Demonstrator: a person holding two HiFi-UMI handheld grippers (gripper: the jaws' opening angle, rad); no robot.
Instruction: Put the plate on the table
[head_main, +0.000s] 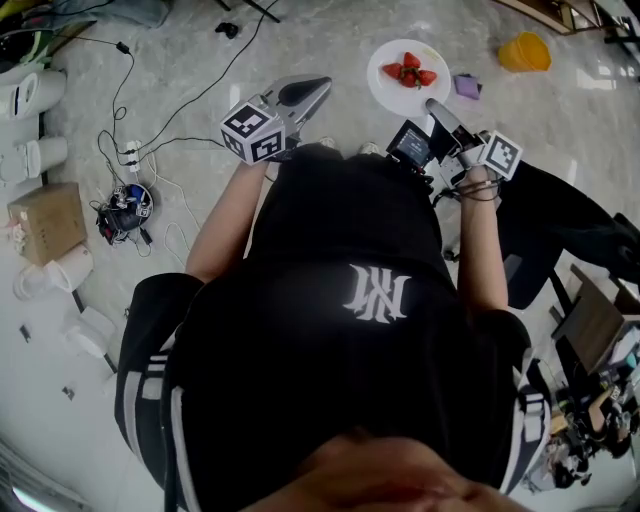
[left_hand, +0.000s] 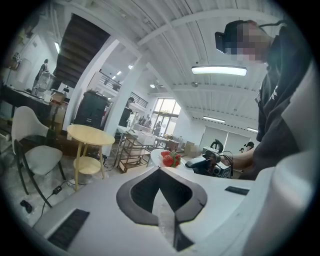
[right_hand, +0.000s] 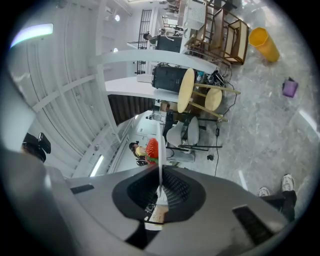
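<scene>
A white plate (head_main: 398, 82) carrying strawberries (head_main: 410, 70) hangs above the marble floor ahead of me. My right gripper (head_main: 434, 105) is shut on its near rim. In the right gripper view the plate (right_hand: 159, 145) shows edge-on between the pads, with a red strawberry (right_hand: 151, 148) beside it. My left gripper (head_main: 322, 84) is shut and holds nothing, level with the plate and to its left. From the left gripper view (left_hand: 160, 170) the plate (left_hand: 159, 156) with its strawberries (left_hand: 171, 159) and the right gripper (left_hand: 209, 163) appear just ahead. A round yellow table (left_hand: 90, 135) with a lower shelf stands farther off to the left.
A yellow bucket (head_main: 524, 52) and a purple object (head_main: 467, 86) lie on the floor beyond the plate. Cables and a power strip (head_main: 128, 155), a cardboard box (head_main: 45, 220) and white cups lie at the left. A white chair (left_hand: 37, 155) stands near the table.
</scene>
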